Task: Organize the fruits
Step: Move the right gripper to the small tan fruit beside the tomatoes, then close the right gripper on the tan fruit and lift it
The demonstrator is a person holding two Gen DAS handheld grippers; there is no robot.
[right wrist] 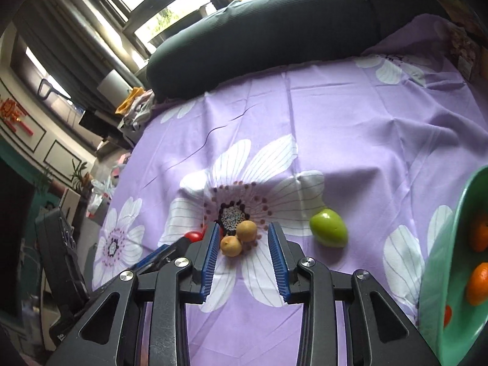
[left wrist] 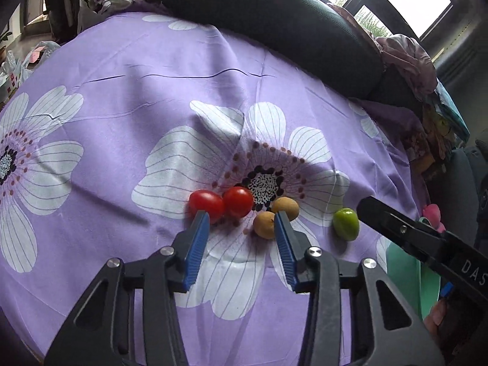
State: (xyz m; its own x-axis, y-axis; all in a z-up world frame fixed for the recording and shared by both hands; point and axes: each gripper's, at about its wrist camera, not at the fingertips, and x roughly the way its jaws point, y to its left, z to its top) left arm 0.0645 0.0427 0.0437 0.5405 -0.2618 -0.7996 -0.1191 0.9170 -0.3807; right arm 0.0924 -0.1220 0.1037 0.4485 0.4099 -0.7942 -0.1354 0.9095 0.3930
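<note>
Two red cherry tomatoes [left wrist: 221, 202], two small tan fruits [left wrist: 276, 216] and a green fruit [left wrist: 346, 223] lie on a purple flowered cloth [left wrist: 152, 106]. My left gripper [left wrist: 242, 221] is open and empty, its fingertips just short of the left tomato and the near tan fruit. My right gripper [right wrist: 244, 231] is open and empty; the tan fruits [right wrist: 239, 238] sit just ahead of its left fingertip. The green fruit [right wrist: 329, 228] lies to its right. One tomato [right wrist: 194, 235] peeks out behind the left gripper's finger.
A green bowl [right wrist: 439, 274] holding orange fruits [right wrist: 479, 283] stands at the right edge. A dark cushion [left wrist: 274, 24] lies along the far side of the cloth. Clothes and clutter sit beyond the far left edge. The right gripper's finger [left wrist: 396, 225] reaches in beside the green fruit.
</note>
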